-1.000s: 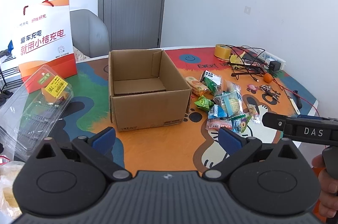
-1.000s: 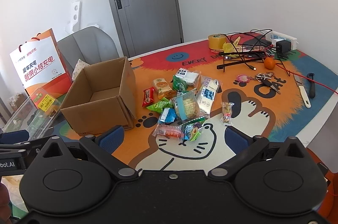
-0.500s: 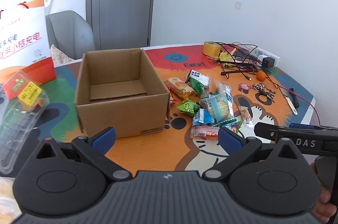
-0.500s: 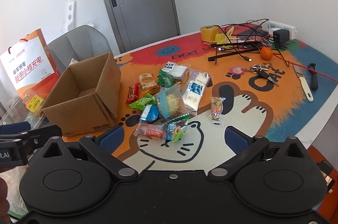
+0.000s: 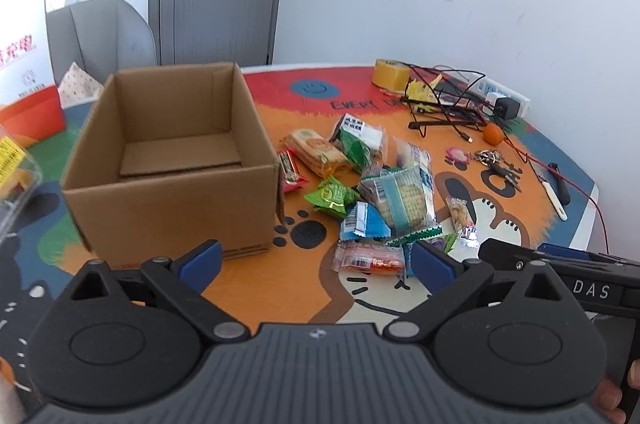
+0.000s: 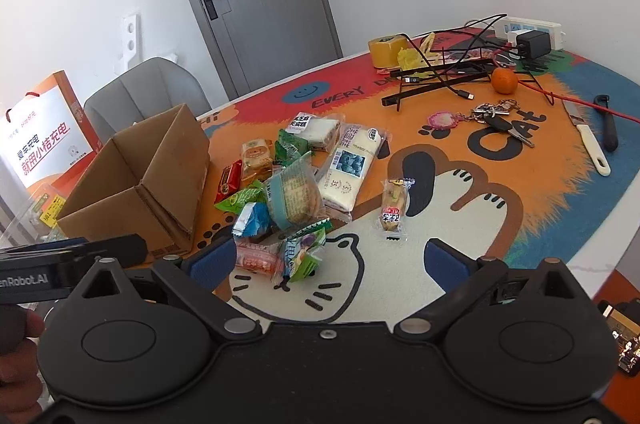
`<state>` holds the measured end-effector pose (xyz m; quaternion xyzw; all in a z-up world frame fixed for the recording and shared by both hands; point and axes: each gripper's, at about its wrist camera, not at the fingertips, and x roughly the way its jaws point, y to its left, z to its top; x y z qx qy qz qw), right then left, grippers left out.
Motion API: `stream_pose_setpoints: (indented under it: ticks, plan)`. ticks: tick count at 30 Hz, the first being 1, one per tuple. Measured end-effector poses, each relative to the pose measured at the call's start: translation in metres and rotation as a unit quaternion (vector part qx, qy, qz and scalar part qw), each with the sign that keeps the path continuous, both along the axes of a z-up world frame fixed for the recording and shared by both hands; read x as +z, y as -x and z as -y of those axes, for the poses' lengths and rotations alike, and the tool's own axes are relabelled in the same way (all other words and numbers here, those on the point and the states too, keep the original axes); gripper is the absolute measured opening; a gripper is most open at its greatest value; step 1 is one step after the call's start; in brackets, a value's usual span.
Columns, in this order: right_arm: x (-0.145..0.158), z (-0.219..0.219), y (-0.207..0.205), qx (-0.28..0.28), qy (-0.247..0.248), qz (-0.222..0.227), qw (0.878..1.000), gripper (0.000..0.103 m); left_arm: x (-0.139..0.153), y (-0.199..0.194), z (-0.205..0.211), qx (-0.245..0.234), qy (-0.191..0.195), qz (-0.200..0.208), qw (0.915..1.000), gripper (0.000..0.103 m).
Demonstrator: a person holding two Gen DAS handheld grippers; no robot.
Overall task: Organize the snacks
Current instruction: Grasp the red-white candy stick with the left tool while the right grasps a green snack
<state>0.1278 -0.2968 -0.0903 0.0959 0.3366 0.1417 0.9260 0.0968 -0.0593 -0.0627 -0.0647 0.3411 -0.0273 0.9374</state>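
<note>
Left hand-held gripper (image 5: 316,258): jaws spread wide, nothing between the blue pads, hovering above the near edge of the surface (image 5: 248,288). Right hand-held gripper (image 6: 328,258): likewise agape and empty, poised just short of the snack pile.

Nearest the right one: a small orange-and-clear wrapped snack (image 6: 256,258), touching a green-and-blue foil packet (image 6: 302,252). Beyond these, overlapping: a blue foil sachet (image 6: 252,218), a clear-wrapped round biscuit with a teal band (image 6: 294,197), a bright green pouch (image 6: 240,199), a red bar (image 6: 229,179), a long white bread packet (image 6: 352,165). Apart from the heap, to the right: a slim clear packet of yellowish sweets (image 6: 394,205).

Left of the pile: an open brown cardboard box (image 5: 176,159), empty, flaps down, the red bar lying against its side.

Likely step: first pick, none yet boxed.

Risks from here, as judgement:
- Pinching two overlapped wrappers at once, since the near packets touch.
- Slippery foil sliding out of the pads if caught by a crimped edge only.
- Crushing the biscuit with a hard squeeze.
- Nudging the light box aside on release, given nothing steadying it.
- Both tools crowding the same near corner and colliding.
</note>
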Motion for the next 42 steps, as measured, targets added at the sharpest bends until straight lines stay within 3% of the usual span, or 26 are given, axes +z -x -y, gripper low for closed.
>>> stream_pose_setpoints:
  ticks: [2,10,19,20,22,25,36,41,42]
  plan:
    - [-0.005,0.004,-0.006,0.001,-0.006,-0.008,1.000,0.096,-0.004,-0.006,0.003,-0.001,0.002,-0.002,1.0000,0.100]
    - [-0.025,0.012,-0.022,0.024,-0.046,-0.041,0.998,0.067,-0.021,-0.026,0.018,-0.007,0.000,-0.014,0.9999,0.094]
    - [-0.043,0.003,-0.037,0.057,-0.086,-0.070,0.992,0.048,-0.036,-0.040,0.019,-0.009,-0.002,-0.034,0.9994,0.089]
    - [-0.045,0.001,-0.038,0.060,-0.089,-0.072,0.992,0.044,-0.037,-0.041,0.020,-0.010,-0.002,-0.036,0.9993,0.089]
    - [-0.050,0.001,-0.041,0.067,-0.096,-0.080,0.990,0.013,-0.038,-0.044,0.022,-0.015,-0.002,-0.039,0.9991,0.089]
    - [-0.049,0.005,-0.041,0.068,-0.103,-0.069,0.990,0.003,-0.041,-0.048,0.027,-0.023,-0.004,-0.043,0.9988,0.089]
    - [-0.046,0.032,-0.042,0.031,-0.100,-0.059,0.993,0.002,-0.055,-0.064,0.046,-0.034,-0.017,-0.050,0.9980,0.089]
    - [-0.047,0.032,-0.042,0.030,-0.094,-0.066,0.993,0.016,-0.066,-0.067,0.047,-0.034,-0.021,-0.055,0.9977,0.089]
    - [-0.048,0.030,-0.043,0.031,-0.093,-0.066,0.993,0.027,-0.068,-0.067,0.046,-0.034,-0.021,-0.055,0.9977,0.086]
